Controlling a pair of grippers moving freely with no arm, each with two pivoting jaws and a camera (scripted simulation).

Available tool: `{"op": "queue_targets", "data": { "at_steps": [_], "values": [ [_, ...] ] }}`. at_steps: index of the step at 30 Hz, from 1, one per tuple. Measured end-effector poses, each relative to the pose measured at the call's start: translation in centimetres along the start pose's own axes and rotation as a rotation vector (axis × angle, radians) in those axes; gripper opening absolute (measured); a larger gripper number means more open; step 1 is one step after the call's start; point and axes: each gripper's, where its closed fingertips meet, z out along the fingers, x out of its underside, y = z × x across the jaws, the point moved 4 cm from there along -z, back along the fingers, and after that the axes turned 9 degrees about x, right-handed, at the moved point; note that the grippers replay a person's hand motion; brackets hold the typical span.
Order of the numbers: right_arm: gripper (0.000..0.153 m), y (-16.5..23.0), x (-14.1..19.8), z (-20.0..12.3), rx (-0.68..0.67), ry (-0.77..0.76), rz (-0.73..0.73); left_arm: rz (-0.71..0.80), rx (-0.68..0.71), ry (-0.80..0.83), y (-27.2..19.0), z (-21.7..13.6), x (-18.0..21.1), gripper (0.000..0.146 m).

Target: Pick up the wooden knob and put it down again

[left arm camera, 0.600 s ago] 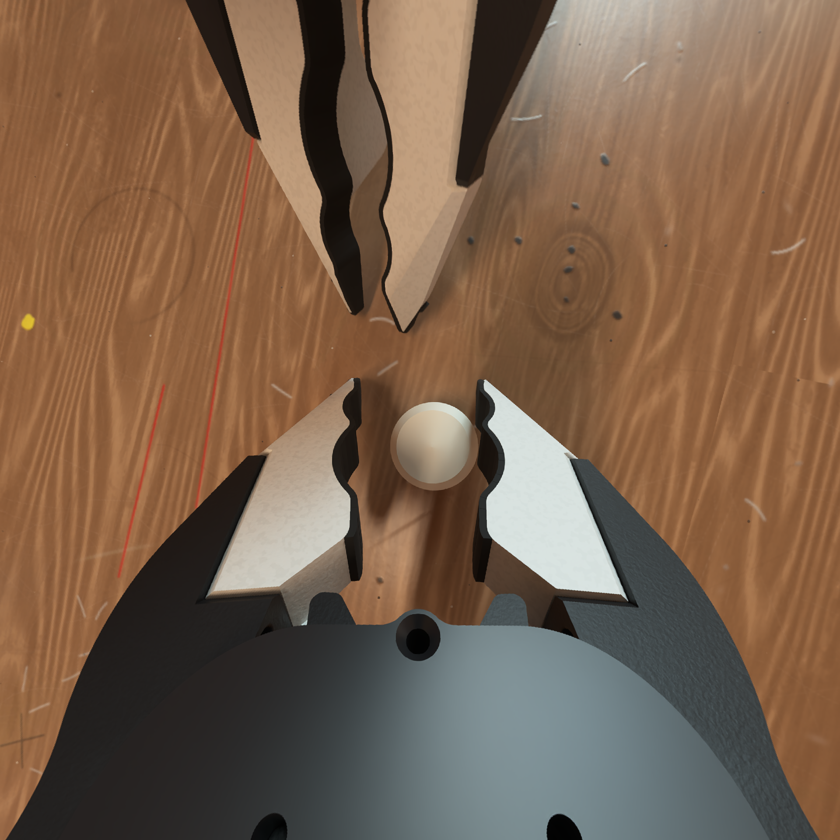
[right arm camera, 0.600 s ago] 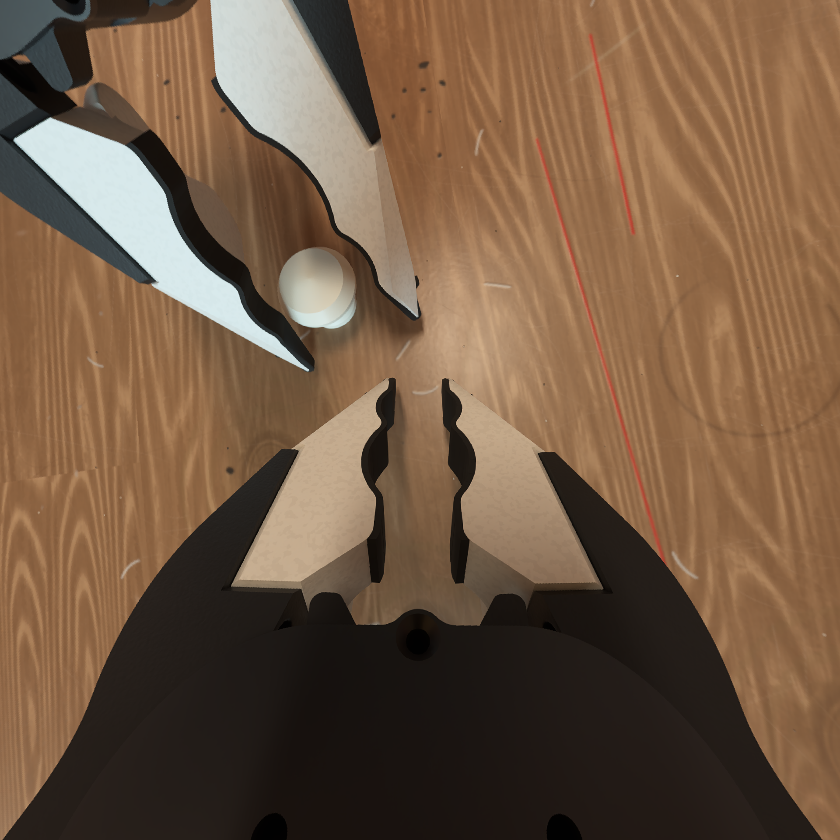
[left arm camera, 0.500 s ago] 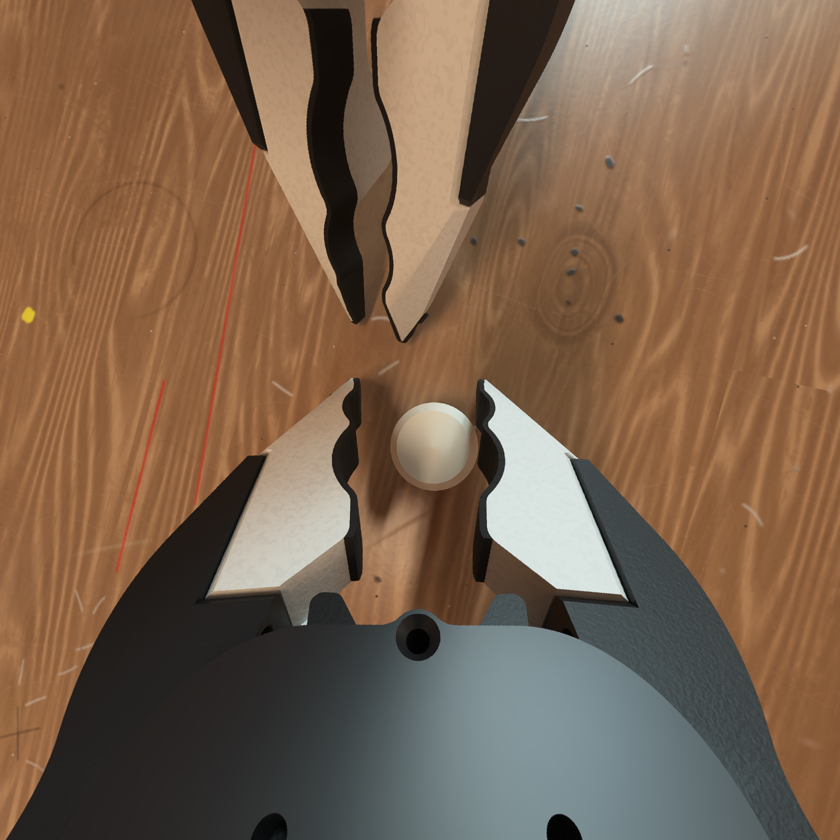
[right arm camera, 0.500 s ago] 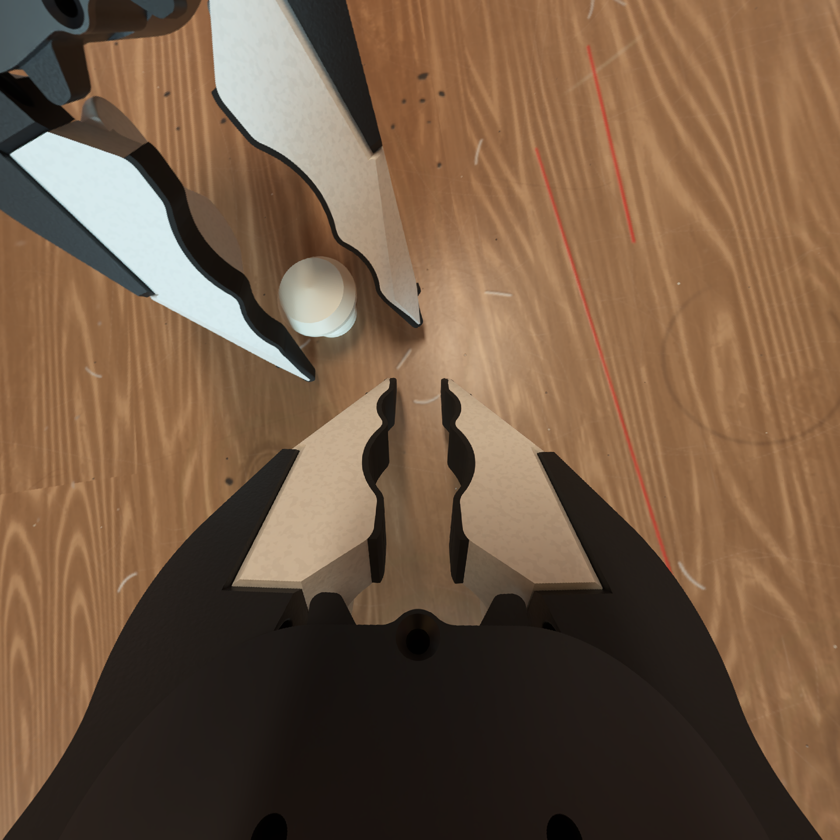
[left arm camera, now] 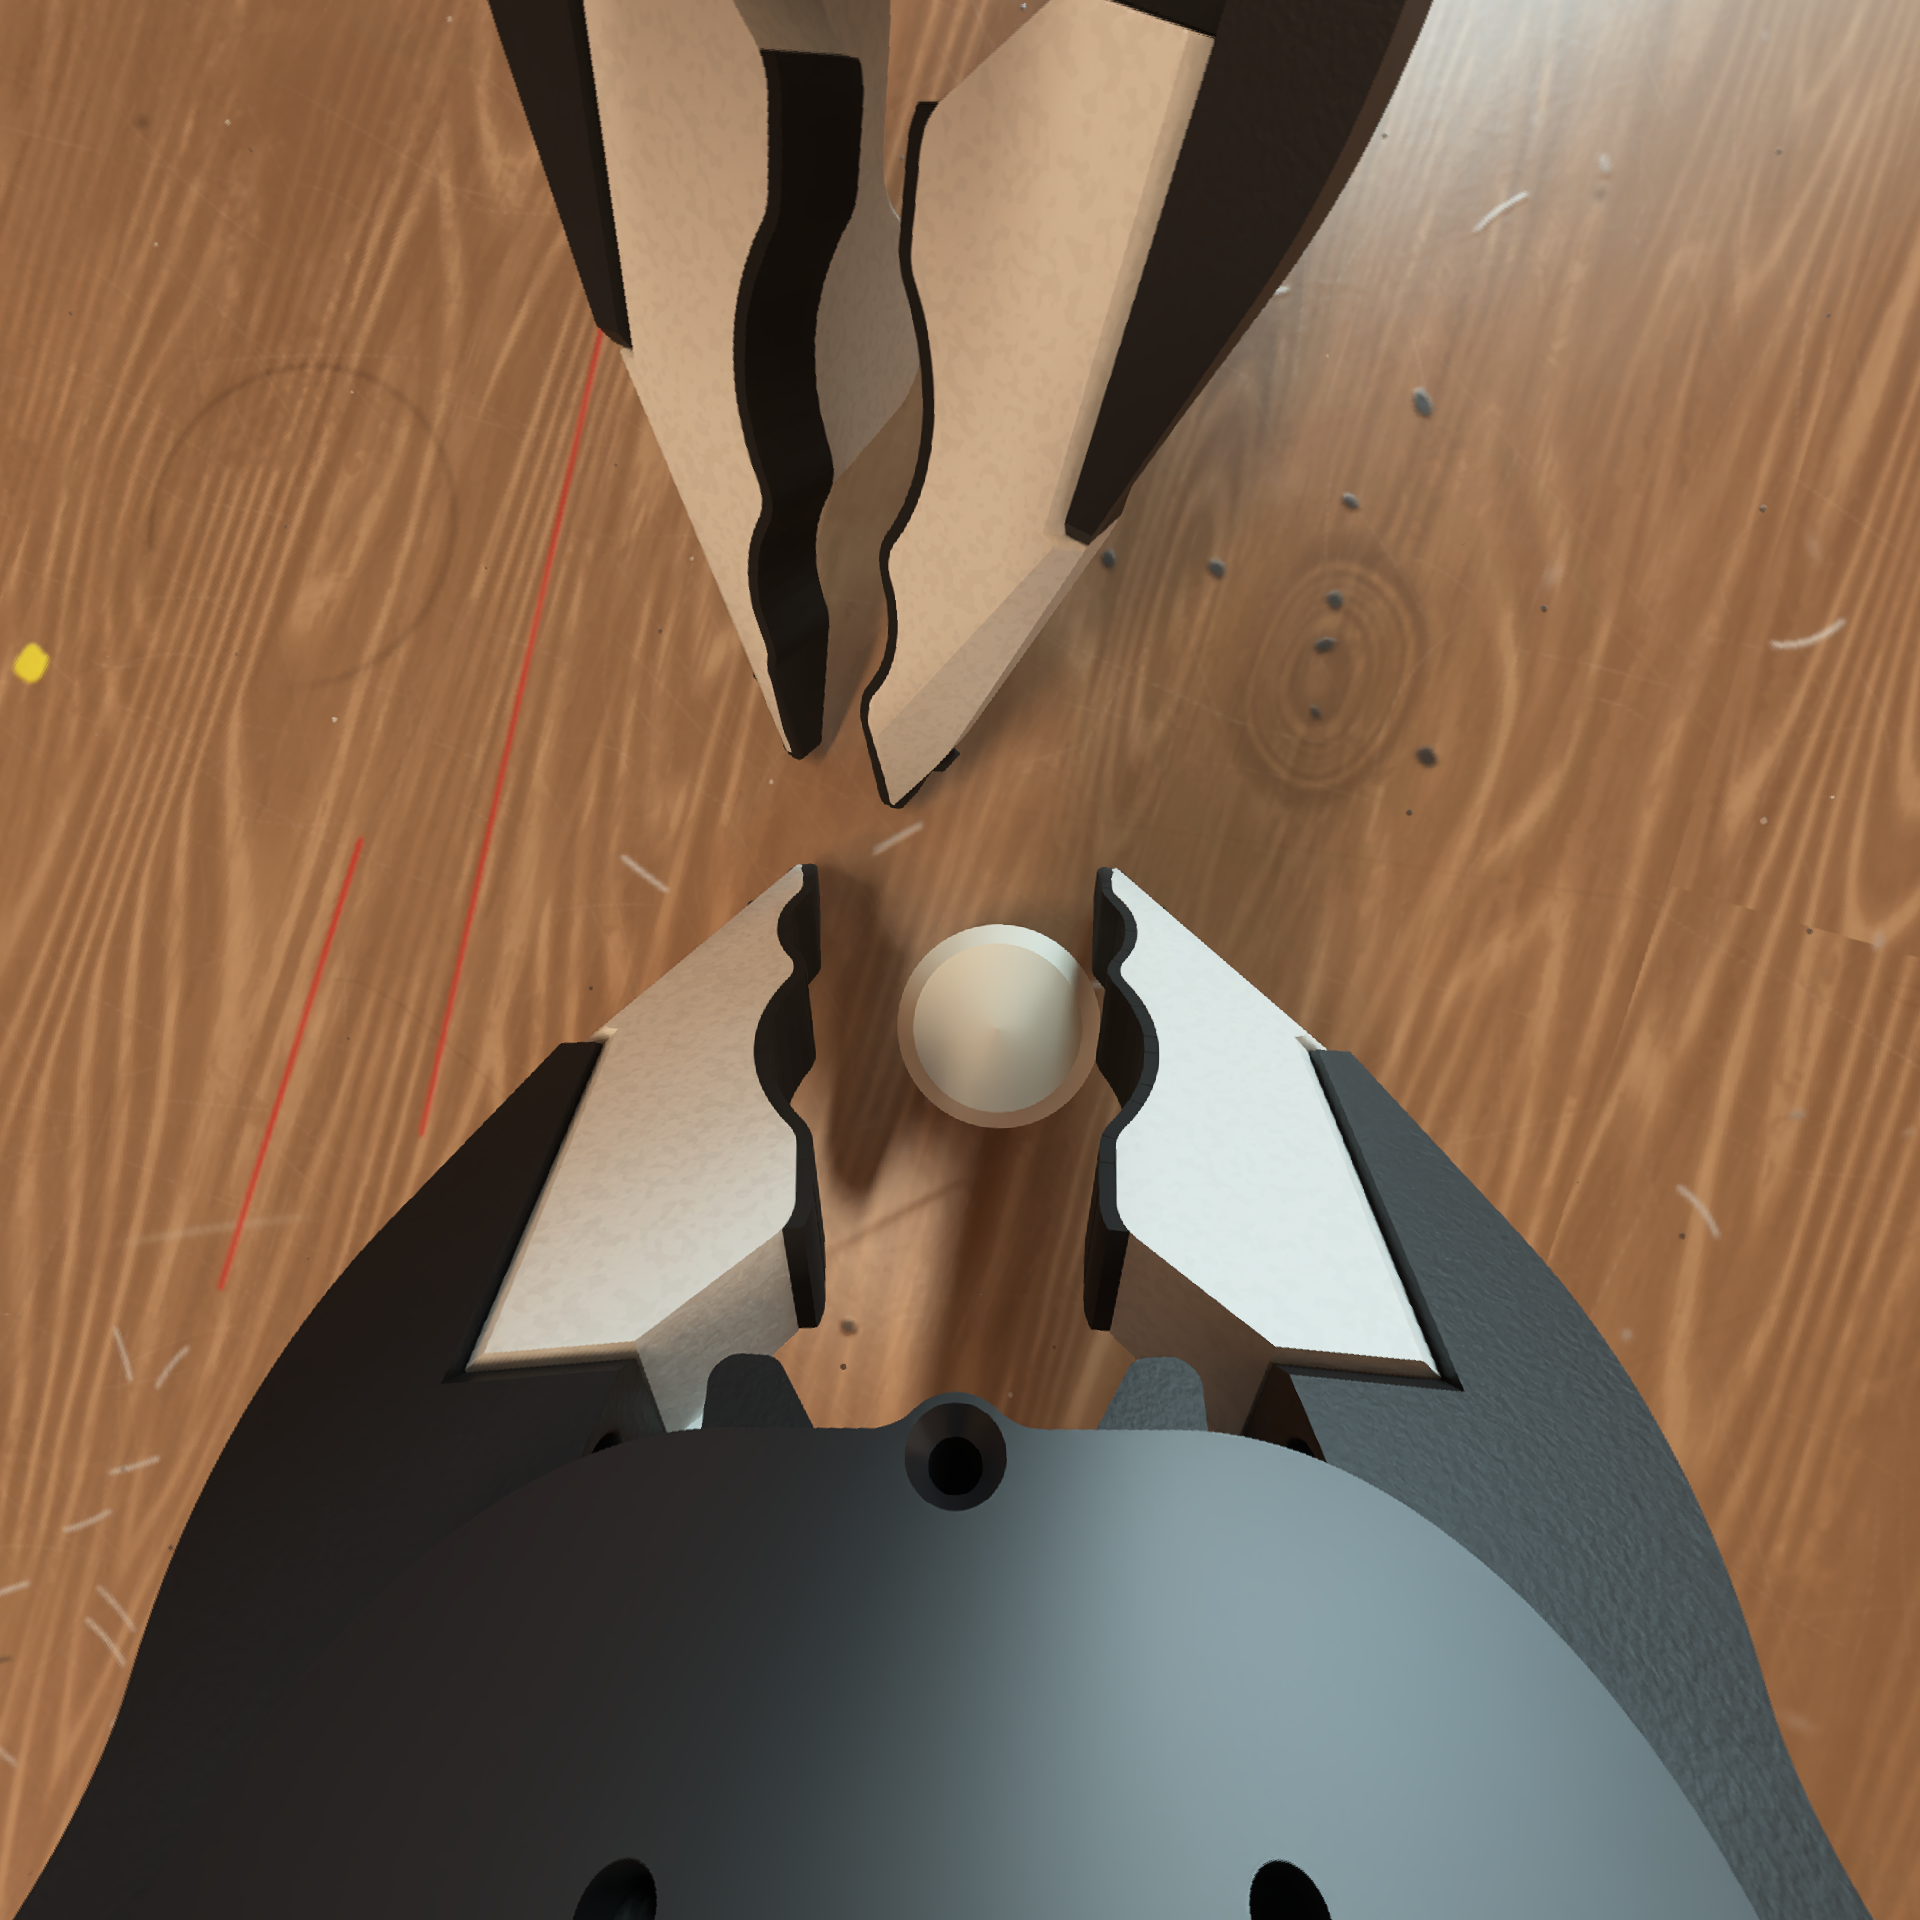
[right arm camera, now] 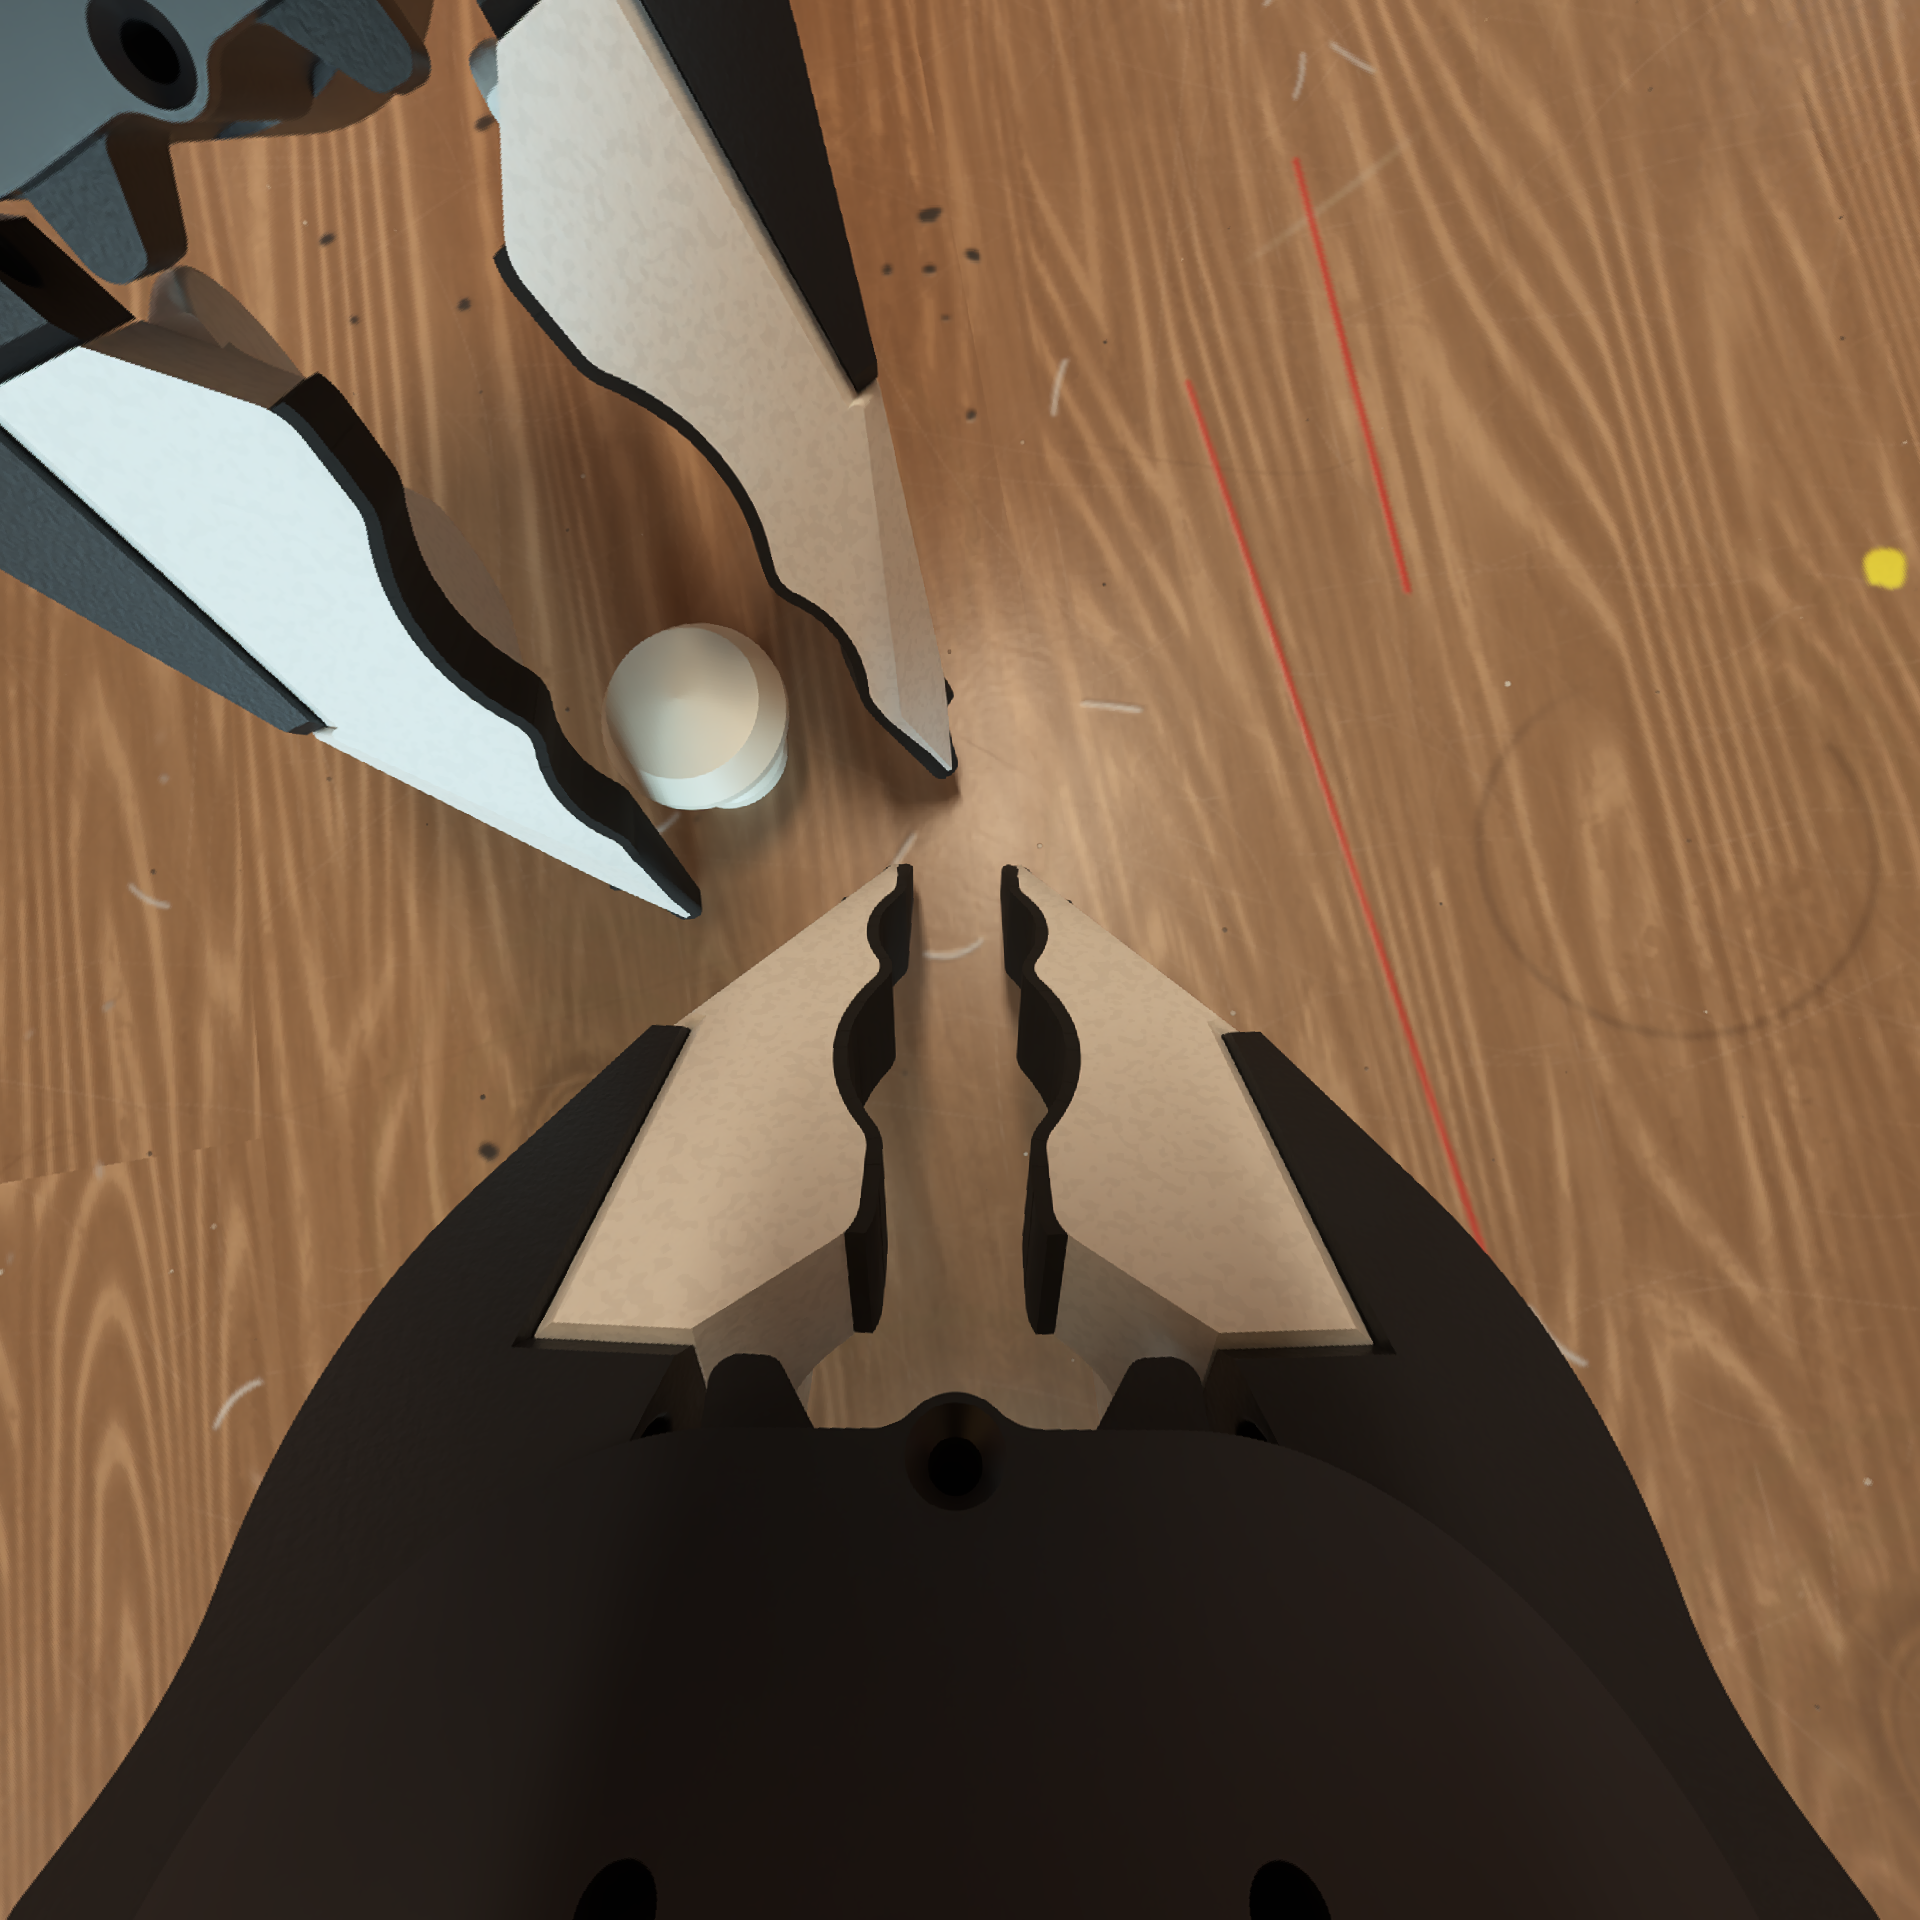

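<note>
The wooden knob [left arm camera: 997,1023] is a pale round cap on a narrower base. It stands upright on the wooden table [left arm camera: 1558,1039]. My left gripper [left arm camera: 958,878] is open and straddles the knob, which sits close against the right finger [left arm camera: 1226,1122], with a gap to the left finger. In the right wrist view the knob [right arm camera: 691,717] stands between the left gripper's [right arm camera: 821,836] spread fingers. My right gripper [right arm camera: 956,873] is empty, its jaws a narrow gap apart, just in front of the left gripper's tips. It also shows in the left wrist view [left arm camera: 847,774].
The tabletop bears two thin red lines [left arm camera: 499,727], a small yellow spot [left arm camera: 31,663], a faint ring mark [left arm camera: 301,520] and a wood knot [left arm camera: 1330,675]. The two grippers' tips point at each other, a short way apart.
The right wrist view now takes in more table, and the yellow spot has come into it. The knob stays between the open left fingers. Neither gripper's jaw gap has visibly changed.
</note>
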Motion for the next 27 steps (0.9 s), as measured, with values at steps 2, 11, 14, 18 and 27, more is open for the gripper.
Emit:
{"op": "queue_targets", "data": {
  "at_steps": [2, 11, 14, 18, 27],
  "values": [
    [0.016, -0.03, -0.02, 0.00, 0.006, -0.002, -0.001, -0.014, 0.000, -0.003, 0.06, 0.01, 0.04, 0.054],
    [0.011, 0.02, -0.17, -0.02, 0.042, -0.014, -0.034, -0.061, 0.011, 0.003, 0.27, 0.09, 0.00, 0.057],
    [0.006, -0.11, -0.09, 0.05, 0.046, -0.009, -0.036, -0.060, 0.012, 0.008, 0.23, 0.15, -0.09, 0.059],
    [0.000, -0.21, -0.18, 0.18, 0.056, 0.007, -0.045, -0.059, 0.012, 0.010, 0.19, 0.14, -0.09, 0.059],
    [0.000, -0.22, -0.52, 0.34, 0.046, 0.063, -0.055, -0.074, 0.025, -0.007, 0.13, -0.01, -0.09, 0.059]
  ]
}}
